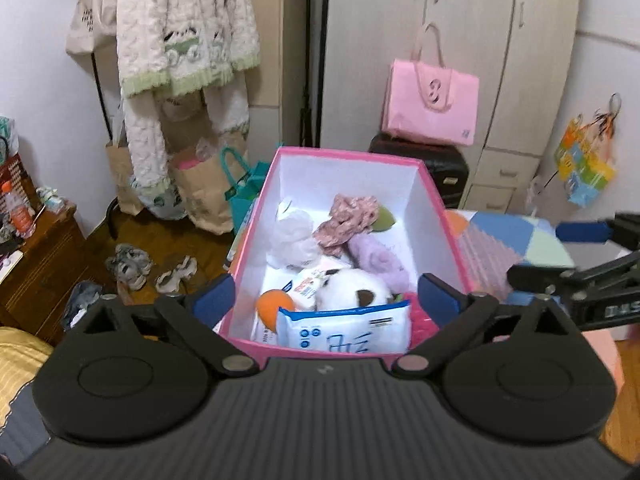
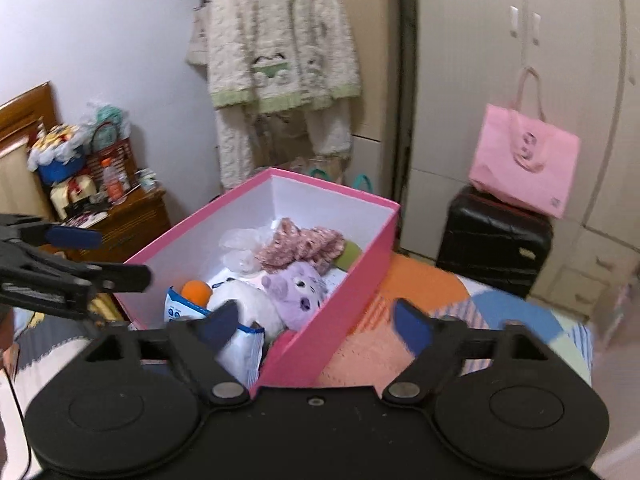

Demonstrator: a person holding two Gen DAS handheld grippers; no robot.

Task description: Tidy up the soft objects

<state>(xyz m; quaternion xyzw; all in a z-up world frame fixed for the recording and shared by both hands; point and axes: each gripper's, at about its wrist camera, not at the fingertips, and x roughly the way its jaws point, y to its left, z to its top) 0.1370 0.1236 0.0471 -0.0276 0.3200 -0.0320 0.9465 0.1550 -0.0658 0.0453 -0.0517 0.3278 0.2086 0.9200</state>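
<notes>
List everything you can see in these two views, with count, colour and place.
Cardboard box: one, pink outside, white inside, on the patchwork cover.
Plush toys: one white, one purple, in the box.
Wipes packet: one, blue-white, box's near end.
Knitted cloth: one, pink, box's far end.
Ball: one, orange, in the box.
Tote bag: one, pink, on the black suitcase.
Fleece robe: one, cream-green, hanging.
Left gripper: open.
Right gripper: open.

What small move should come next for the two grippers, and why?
Probably draw both back from the pink box: the left gripper and right gripper are open and empty, and the tissue pack and plush toys already lie inside.
</notes>
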